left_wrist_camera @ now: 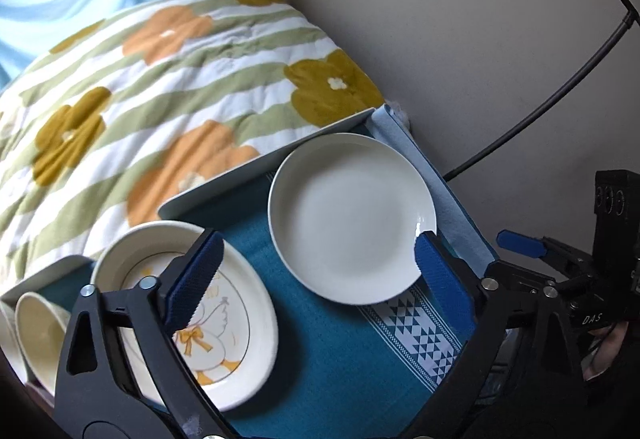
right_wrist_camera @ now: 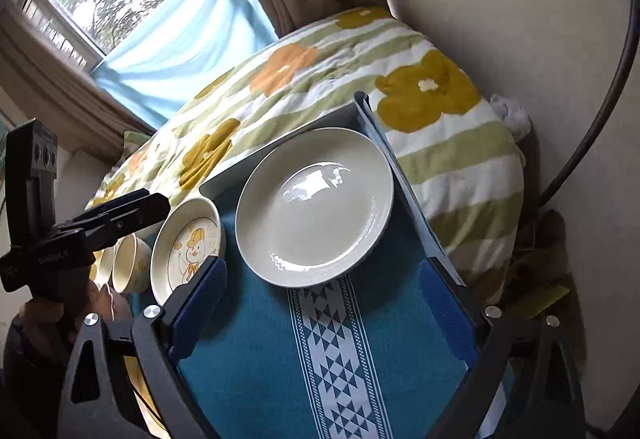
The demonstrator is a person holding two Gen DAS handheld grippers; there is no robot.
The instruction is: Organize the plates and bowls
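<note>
A plain white plate (left_wrist_camera: 352,217) (right_wrist_camera: 316,205) lies on the teal cloth at the far end of the tray. A duck-print plate (left_wrist_camera: 236,319) (right_wrist_camera: 188,245) lies to its left. Two cream bowls (left_wrist_camera: 38,335) (right_wrist_camera: 130,265) stand further left. My left gripper (left_wrist_camera: 318,271) is open and empty, above the gap between the two plates, its right pad close to the white plate's rim. My right gripper (right_wrist_camera: 324,287) is open and empty, just in front of the white plate. The right gripper also shows in the left wrist view (left_wrist_camera: 524,245).
The dishes sit on a teal cloth with a white patterned band (right_wrist_camera: 332,351) in a tray (left_wrist_camera: 224,179) with raised edges. A flowered quilt (left_wrist_camera: 160,79) lies behind the tray. A wall and a black cable (left_wrist_camera: 560,91) are on the right.
</note>
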